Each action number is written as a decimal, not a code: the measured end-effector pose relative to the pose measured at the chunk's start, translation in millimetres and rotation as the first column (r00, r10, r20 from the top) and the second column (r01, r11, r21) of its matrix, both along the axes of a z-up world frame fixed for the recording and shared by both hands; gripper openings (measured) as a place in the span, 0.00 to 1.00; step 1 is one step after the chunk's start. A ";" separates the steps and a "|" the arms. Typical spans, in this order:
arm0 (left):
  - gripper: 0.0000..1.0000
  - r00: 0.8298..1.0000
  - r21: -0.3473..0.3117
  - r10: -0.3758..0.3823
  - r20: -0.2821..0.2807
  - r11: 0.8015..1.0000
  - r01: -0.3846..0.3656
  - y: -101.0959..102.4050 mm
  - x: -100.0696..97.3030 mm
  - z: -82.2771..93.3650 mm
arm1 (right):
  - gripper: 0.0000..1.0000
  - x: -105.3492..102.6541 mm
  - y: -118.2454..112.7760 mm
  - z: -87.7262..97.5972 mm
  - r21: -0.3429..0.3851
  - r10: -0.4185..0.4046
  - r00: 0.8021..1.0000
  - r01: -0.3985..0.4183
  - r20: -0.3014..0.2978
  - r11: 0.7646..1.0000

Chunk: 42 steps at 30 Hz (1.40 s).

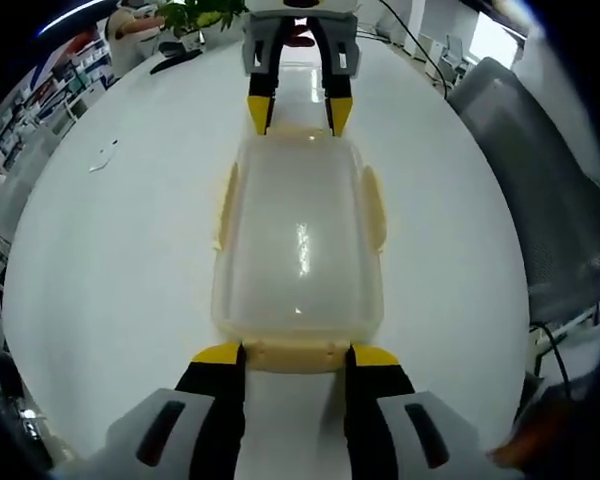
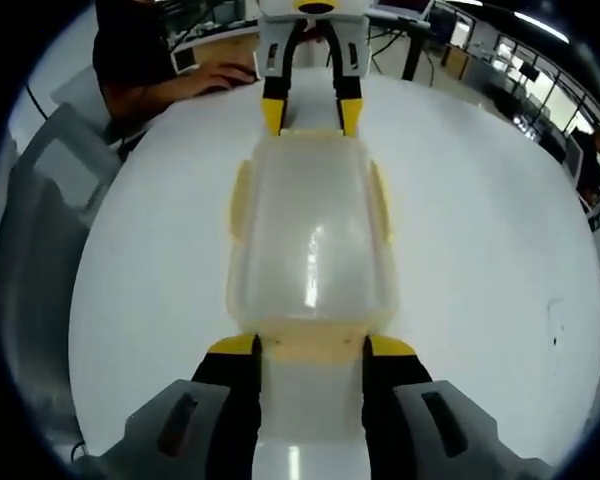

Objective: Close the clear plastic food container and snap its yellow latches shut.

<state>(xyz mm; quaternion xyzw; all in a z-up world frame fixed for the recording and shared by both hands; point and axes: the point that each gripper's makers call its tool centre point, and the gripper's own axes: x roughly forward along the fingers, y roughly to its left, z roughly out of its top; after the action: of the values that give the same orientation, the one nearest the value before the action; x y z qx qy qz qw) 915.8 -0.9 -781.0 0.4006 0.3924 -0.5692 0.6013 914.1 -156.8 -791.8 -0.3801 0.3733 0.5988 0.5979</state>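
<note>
Between both spread tools (image 1: 295,353) (image 2: 311,345), tips at its end latches, lies the container (image 1: 298,240)

no legible text, labels or numbers anywhere (background clutter too blurred)

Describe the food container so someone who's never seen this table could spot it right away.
Find the round white table. In its middle lies the container, a clear, frosted plastic box with its lid on, set lengthwise between two yellow-tipped claws, the left claw at one end and the right claw at the other. Pale yellow latches along its edges mark it out.
</note>
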 end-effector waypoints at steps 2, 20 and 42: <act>0.32 1.000 0.010 0.002 -0.001 1.000 -0.002 0.8 0.6 -0.6 | 0.35 -0.6 0.1 0.4 -0.009 0.001 1.000 -0.001 0.001 1.000; 0.31 1.000 0.023 -0.005 0.004 1.000 0.005 4.6 0.7 -0.7 | 0.33 -10.3 -1.3 5.2 -0.057 0.020 1.000 -0.020 0.000 0.998; 0.31 1.000 0.033 0.019 0.002 0.999 -0.019 -4.6 -40.2 50.5 | 0.33 -43.3 -11.0 51.2 -0.045 0.064 0.998 -0.064 0.010 0.997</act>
<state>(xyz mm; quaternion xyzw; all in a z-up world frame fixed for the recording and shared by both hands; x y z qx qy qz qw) 875.6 -5.5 -730.6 0.4073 0.4048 -0.5567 0.6003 870.7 -167.8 -740.5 -0.4088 0.3707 0.6069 0.5719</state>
